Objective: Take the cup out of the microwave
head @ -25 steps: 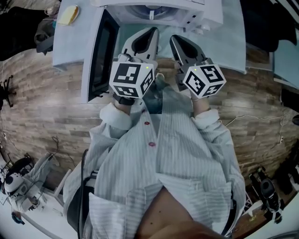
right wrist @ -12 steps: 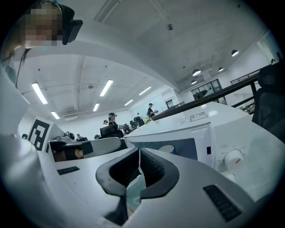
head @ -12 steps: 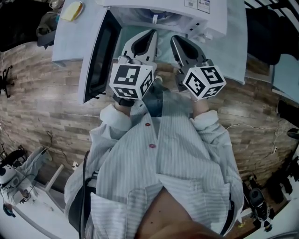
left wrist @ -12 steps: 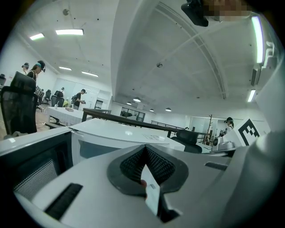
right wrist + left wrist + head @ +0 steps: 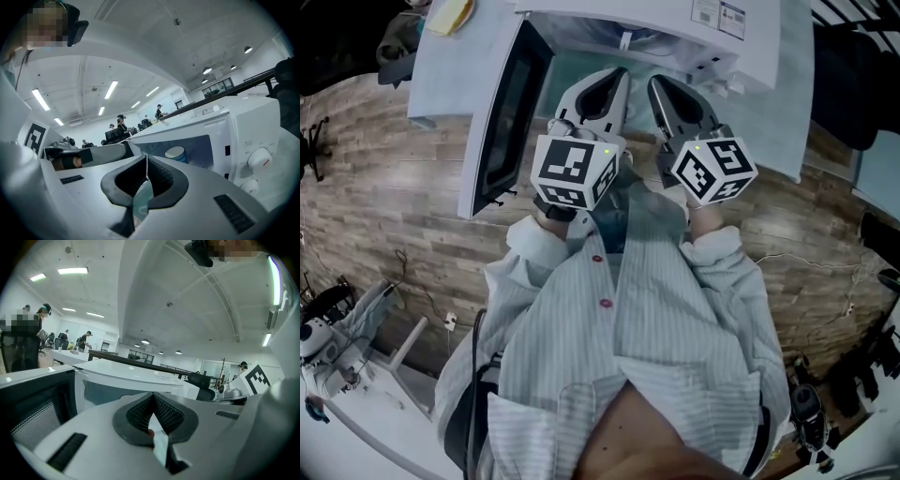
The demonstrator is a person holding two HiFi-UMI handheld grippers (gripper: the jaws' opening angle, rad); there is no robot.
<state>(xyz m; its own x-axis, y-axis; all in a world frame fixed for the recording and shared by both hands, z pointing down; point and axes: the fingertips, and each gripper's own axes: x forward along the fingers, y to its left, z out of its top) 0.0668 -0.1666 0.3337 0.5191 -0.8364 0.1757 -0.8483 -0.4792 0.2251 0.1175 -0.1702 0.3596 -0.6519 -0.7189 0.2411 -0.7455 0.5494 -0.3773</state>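
— Wood-plank floor (image 5: 384,187) all round, and a pale surface (image 5: 441,89) carrying the microwave (image 5: 656,19) at the top of the head view. What differs from a second ago?

— Little in the big things. The microwave sits where it did, and its door (image 5: 502,122) is swung wide to the left, as before. The whole picture has slid a little, so more of the control side shows. I read that as the person leaning in.

— And the hands?

— The left gripper (image 5: 617,77) and the right gripper (image 5: 664,84) remain side by side, pointing at the mouth of the oven. They are near it but not inside, and they have crept on only slightly.

— Where is the cup?

— The cup (image 5: 178,153) stands upright inside the cavity. It has a white rim and a blue side, and the right gripper view shows it just above the jaws. Nothing touches it.

— Jaws?

— Closed on both grippers, pads together with nothing between them, the same as a second ago.

— So what does that mean for the job?

— I judge this to be the approach, barely begun. The door is out of the way, so the path looks free. One pair of jaws has to part before it can go round the cup, and neither has started. Lifting the cup out is all ahead.
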